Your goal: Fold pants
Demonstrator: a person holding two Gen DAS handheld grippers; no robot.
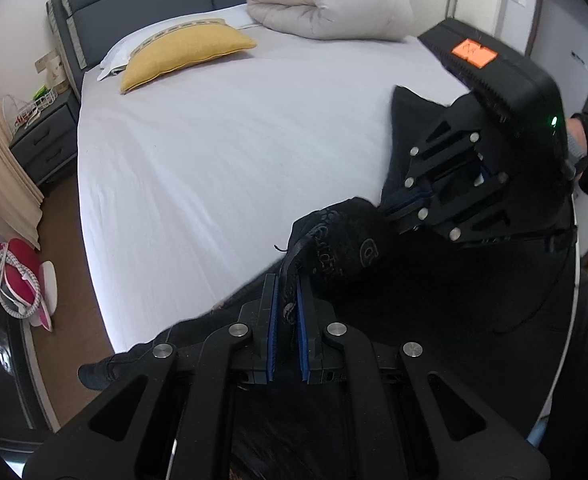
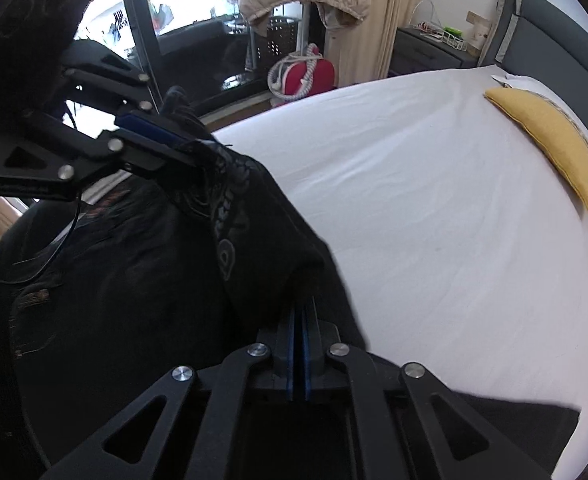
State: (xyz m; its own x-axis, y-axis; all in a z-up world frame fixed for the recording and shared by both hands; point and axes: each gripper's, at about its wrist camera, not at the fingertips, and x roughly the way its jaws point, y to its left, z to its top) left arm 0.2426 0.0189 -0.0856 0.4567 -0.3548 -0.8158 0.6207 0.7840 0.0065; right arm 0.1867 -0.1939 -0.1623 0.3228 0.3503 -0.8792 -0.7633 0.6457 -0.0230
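Black pants with a printed waistband hang between my two grippers above the near edge of the bed. My left gripper is shut on the waistband, its blue pads pinching the cloth. My right gripper is shut on the waistband a short way to the right. In the right wrist view the right gripper pinches the black pants, and the left gripper grips the far end of the waistband. The rest of the cloth drops out of sight below.
The white bed sheet spreads ahead. A yellow pillow and a rolled white duvet lie near the grey headboard. A nightstand and a red appliance are on the floor to the left.
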